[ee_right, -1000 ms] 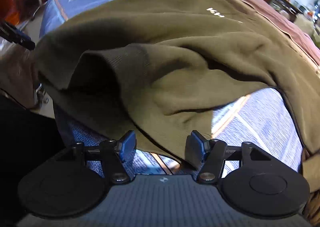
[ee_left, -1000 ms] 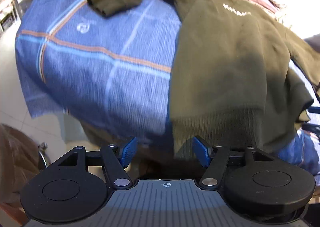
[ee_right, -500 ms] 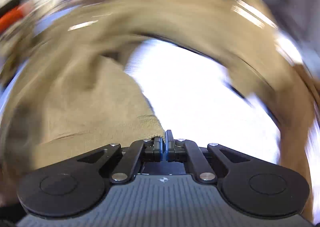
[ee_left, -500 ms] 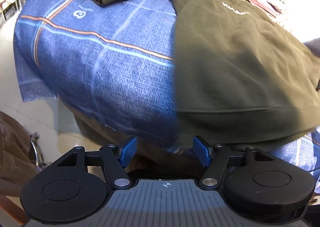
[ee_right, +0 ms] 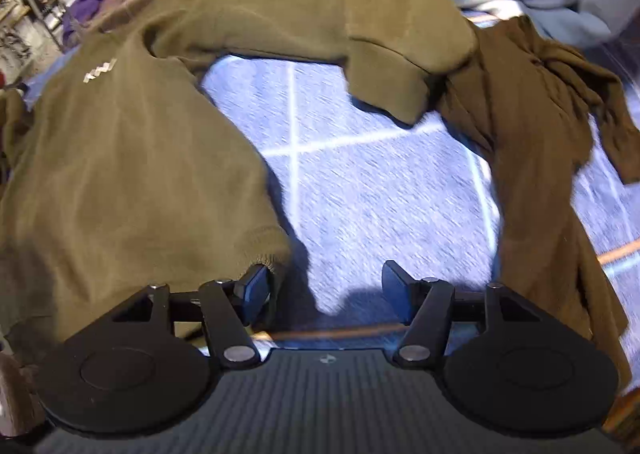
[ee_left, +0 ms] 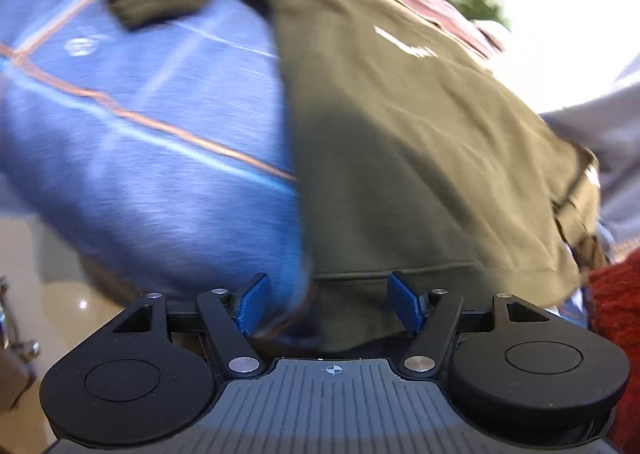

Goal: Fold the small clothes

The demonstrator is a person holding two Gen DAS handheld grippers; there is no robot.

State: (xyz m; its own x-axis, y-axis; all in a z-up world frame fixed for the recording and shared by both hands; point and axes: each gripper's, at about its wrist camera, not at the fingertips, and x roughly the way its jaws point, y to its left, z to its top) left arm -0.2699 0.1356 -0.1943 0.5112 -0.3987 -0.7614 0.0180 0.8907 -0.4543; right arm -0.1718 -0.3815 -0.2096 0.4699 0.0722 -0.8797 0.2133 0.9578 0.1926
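- One olive sweatshirt lies spread on the blue checked cloth; one brown garment lies crumpled to its right.
- The left gripper is spread wide at the sweatshirt's hem, holding nothing.
- The right gripper is likewise spread and empty, its left pad touching the hem corner.

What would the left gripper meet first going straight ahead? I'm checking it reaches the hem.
Probably the olive sweatshirt, at its ribbed hem just ahead of the open left gripper, beside the blue checked cloth; depth is blurred.
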